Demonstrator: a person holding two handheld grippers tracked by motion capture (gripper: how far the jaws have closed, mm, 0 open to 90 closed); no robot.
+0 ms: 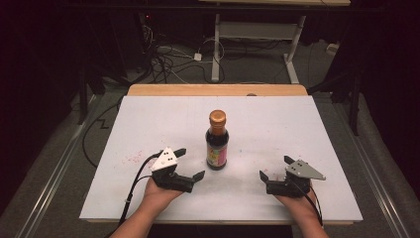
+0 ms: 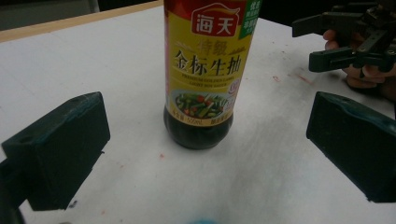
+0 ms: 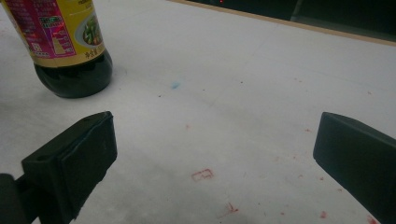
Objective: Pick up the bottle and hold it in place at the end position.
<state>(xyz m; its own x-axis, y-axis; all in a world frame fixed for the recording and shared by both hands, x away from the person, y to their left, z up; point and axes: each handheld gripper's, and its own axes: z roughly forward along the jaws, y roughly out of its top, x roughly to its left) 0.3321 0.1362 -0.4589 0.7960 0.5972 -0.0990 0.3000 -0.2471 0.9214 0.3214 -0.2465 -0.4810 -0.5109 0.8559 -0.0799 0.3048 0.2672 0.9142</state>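
While the white board (image 1: 148,119) carries it upright at centre, the soy sauce bottle (image 1: 217,141) stands untouched; left gripper (image 1: 189,163) faces it, jaws wide and empty, apparently lined up to grasp; right gripper (image 1: 276,168) likewise spread, idle.

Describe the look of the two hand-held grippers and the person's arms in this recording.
Both are black devices with two blocky, dark rubber-like jaws. The left hand-held gripper and right hand-held gripper each carry a grey three-cornered plate on top; the left plate shows small dark dots. A black cable trails back from each. The forearms are bare, with no sleeves in view.
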